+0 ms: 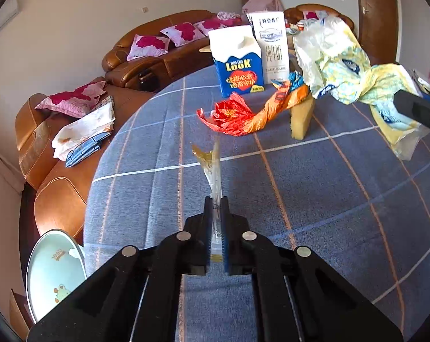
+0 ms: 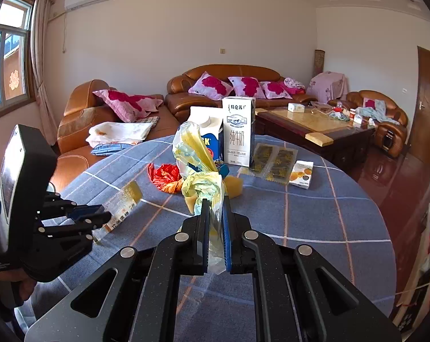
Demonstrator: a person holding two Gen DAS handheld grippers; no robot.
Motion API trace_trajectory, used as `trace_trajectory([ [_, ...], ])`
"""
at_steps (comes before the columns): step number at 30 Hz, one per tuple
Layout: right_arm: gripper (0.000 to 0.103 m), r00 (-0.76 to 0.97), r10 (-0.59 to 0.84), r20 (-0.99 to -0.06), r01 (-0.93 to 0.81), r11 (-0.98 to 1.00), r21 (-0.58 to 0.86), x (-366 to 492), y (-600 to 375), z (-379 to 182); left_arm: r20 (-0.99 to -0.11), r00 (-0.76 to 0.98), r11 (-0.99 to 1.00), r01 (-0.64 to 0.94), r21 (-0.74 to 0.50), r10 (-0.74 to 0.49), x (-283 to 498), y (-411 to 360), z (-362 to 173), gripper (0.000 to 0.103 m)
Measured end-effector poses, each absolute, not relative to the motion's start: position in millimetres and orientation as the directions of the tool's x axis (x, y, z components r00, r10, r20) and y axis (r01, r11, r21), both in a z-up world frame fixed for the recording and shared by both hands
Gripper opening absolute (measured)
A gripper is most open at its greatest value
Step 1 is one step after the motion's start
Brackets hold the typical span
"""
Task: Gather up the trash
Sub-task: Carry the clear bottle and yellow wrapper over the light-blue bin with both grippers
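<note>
My left gripper (image 1: 215,199) is shut on a clear and gold plastic wrapper (image 1: 210,165), held edge-on above the blue checked tablecloth (image 1: 314,199). From the right wrist view the same gripper (image 2: 105,212) holds that wrapper (image 2: 121,208) at the left. My right gripper (image 2: 215,202) is shut on a crumpled yellow and white plastic bag (image 2: 200,182), which also shows in the left wrist view (image 1: 343,65). A red-orange foil wrapper (image 1: 243,114) and a yellow sponge (image 1: 301,119) lie past the grippers.
A blue LOOK carton (image 1: 239,62) and a white milk carton (image 1: 272,45) stand at the table's far side. Flat snack packets (image 2: 274,159) and a small box (image 2: 301,173) lie right of them. A pale green bin (image 1: 54,270) stands below the table's left edge. Sofas surround the table.
</note>
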State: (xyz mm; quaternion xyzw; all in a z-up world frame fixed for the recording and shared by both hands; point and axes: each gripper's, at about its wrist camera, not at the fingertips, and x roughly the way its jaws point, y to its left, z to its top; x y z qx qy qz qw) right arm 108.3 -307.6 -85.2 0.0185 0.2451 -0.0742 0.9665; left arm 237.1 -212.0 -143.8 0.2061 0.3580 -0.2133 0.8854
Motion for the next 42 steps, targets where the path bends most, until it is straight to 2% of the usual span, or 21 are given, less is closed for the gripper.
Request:
trace_trajectory([
  [7,0.009,0.879,-0.104,-0.465,0.117,0.993,-0.002,120.4,-285.9,-80.4,-0.676,0.697,0.852,0.485,0.197,-0.24,222.7,-181.7,-119.5,0.003],
  [13,0.009,0.891,-0.071,-0.448,0.071,0.997,-0.017,130.8,-260.8,-75.1,-0.598,0.782,0.89,0.387,0.242,-0.177,210.5,-153.2,-99.6,0.003],
  [19,0.009,0.899,-0.048,-0.435,0.035,0.999,-0.038,146.4,-237.9,-74.4,-0.558,0.823,0.907,0.312,0.281,-0.11,203.3,-131.1,-91.5,0.003],
  [42,0.009,0.898,0.065,-0.434,-0.129,0.985,-0.118,184.5,-157.7,-79.2,-0.538,0.841,0.948,0.117,0.297,0.065,204.5,-39.6,-86.3,0.003],
])
